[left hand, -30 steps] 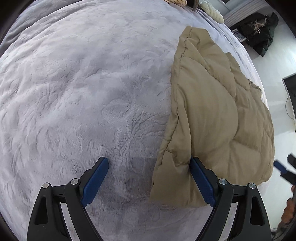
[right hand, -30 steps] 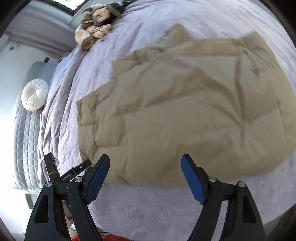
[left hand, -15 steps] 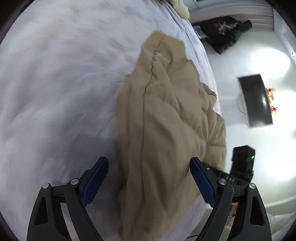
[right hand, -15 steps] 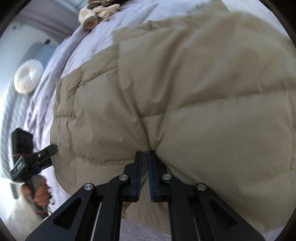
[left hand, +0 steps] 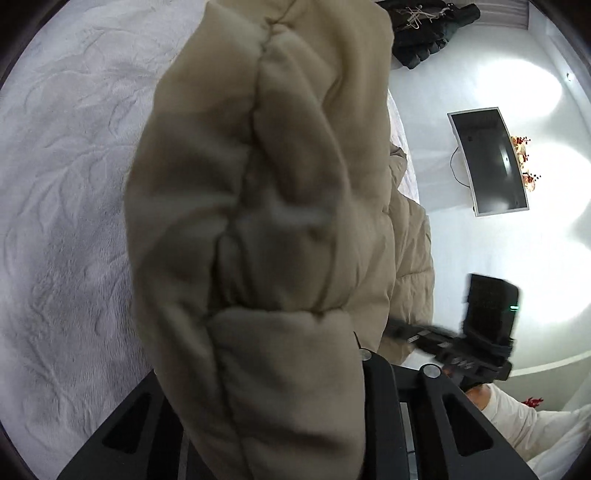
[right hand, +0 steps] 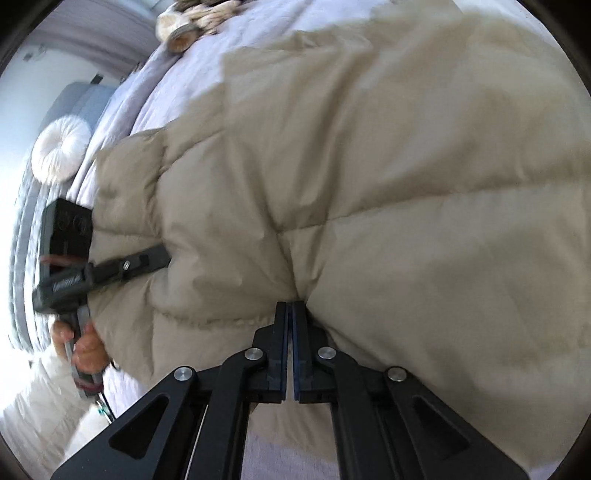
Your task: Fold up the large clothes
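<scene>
Pale grey bedding with an embossed leafy pattern (left hand: 66, 192) is covering a wide bed and filling the left of the left wrist view; in the right wrist view the same bedding (right hand: 177, 74) is running up toward a heap of cream knitted things (right hand: 192, 18) near the far edge. Beyond the bed's side, a white wall is carrying a dark flat screen (left hand: 487, 162), with a black garment pile (left hand: 424, 29) lying on the floor above it in the picture. A round white cushion (right hand: 61, 147) is sitting on a grey ribbed seat beside the bed.

A beige quilted puffer coat (right hand: 369, 166) is lying on the bedding, its near hem raised. Its long axis is running away from both cameras toward the far side of the bed, and its stitched channels are crossing that axis. The right gripper (right hand: 290, 325) is pinching the coat's near edge, jaws pressed almost together on a fold of fabric. The left gripper (right hand: 155, 258) is reaching into the coat's left edge, and a bare hand (right hand: 81, 347) is holding its handle. In its own view the coat (left hand: 258, 221) is draping over the fingers and hiding them, so I cannot tell whether its jaws are clamped.
</scene>
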Demonstrator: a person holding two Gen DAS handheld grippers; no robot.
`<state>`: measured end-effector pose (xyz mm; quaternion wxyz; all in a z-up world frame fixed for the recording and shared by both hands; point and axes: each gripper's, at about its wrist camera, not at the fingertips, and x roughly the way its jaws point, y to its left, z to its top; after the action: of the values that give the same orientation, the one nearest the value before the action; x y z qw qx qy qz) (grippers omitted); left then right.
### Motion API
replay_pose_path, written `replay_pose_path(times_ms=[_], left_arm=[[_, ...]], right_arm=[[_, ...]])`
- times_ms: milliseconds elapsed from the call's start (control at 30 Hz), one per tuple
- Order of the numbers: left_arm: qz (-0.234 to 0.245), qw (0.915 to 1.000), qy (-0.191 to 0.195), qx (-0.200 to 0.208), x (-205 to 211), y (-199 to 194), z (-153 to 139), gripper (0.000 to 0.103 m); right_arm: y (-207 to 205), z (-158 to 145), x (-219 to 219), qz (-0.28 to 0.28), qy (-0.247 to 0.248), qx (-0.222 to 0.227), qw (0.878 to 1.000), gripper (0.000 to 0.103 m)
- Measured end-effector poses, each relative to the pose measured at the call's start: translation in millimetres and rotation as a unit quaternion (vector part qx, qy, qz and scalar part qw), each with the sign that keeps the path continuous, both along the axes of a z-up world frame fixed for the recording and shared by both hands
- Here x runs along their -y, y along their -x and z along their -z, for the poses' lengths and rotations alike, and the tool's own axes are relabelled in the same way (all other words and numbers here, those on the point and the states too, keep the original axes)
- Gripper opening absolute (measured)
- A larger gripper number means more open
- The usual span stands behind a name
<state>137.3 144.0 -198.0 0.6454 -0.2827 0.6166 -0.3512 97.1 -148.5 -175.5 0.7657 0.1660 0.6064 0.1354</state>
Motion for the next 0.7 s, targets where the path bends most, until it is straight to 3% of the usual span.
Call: replay_pose_path(times_ms=[133, 233, 300, 467, 700], left_arm=[[0.005, 0.9998, -0.02, 0.003, 6.9, -0.2, -13.2, 0.026], [0.009, 0.9994, -0.032, 0.011, 23.7, -0.7, -26.6, 0.026], [0.014, 0.9992, -0.034, 0.012, 30.5, -1.4, -41.1, 0.021], [0.008, 0.9995, -0.03, 0.0, 51.2, -2.0, -79.3, 0.021], [0.059, 0.996, -0.064, 0.021, 145.5, -10.2, -141.8, 0.021]], right_arm=[[3.1, -50.7, 28.1, 0.013, 0.051, 0.093, 0.994, 0.0], [-9.6, -54.9, 52.7, 0.03, 0.061, 0.111, 0.992, 0.0], [-21.9, -41.7, 61.9, 0.032, 0.059, 0.107, 0.992, 0.0], [-49.1, 9.6, 74.1, 0.033, 0.028, 0.07, 0.997, 0.0], [-74.6, 53.2, 86.9, 0.044, -0.066, 0.022, 0.997, 0.0]])
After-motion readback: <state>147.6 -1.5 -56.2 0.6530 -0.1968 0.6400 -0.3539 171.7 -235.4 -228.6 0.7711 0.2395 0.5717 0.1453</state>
